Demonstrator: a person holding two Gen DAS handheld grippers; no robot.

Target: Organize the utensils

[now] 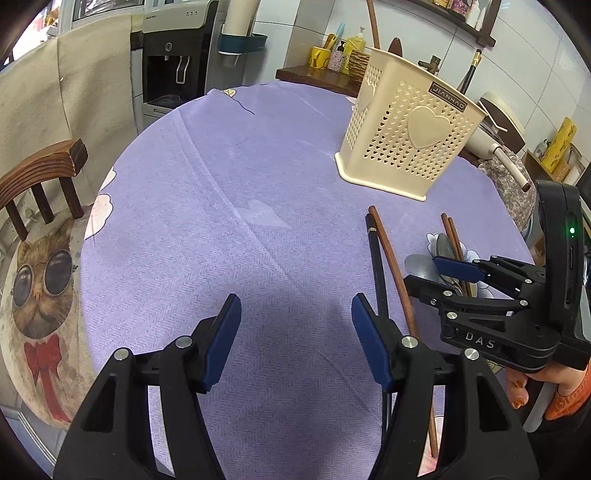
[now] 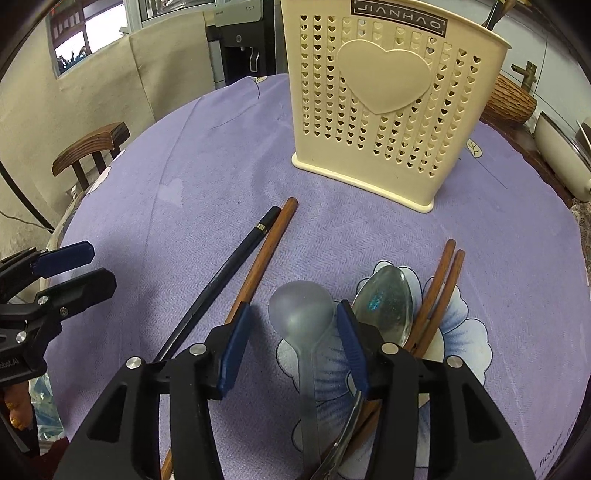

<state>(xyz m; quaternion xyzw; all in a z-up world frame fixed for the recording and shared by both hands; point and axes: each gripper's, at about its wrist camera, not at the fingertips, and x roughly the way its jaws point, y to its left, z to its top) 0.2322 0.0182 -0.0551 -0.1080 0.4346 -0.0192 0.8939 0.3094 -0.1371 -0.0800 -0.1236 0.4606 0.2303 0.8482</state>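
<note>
A round surface under a lilac cloth filled the kitchen. A wooden chair with a cat cushion stood left of the hand-held gripper; ahead, a water dispenser stood against white tiled walls.

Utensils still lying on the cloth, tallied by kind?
Brown chopsticks: 3
Black chopstick: 1
Spoons: 2
Total: 6, all lying on the purple cloth in front of the cream holder.
</note>
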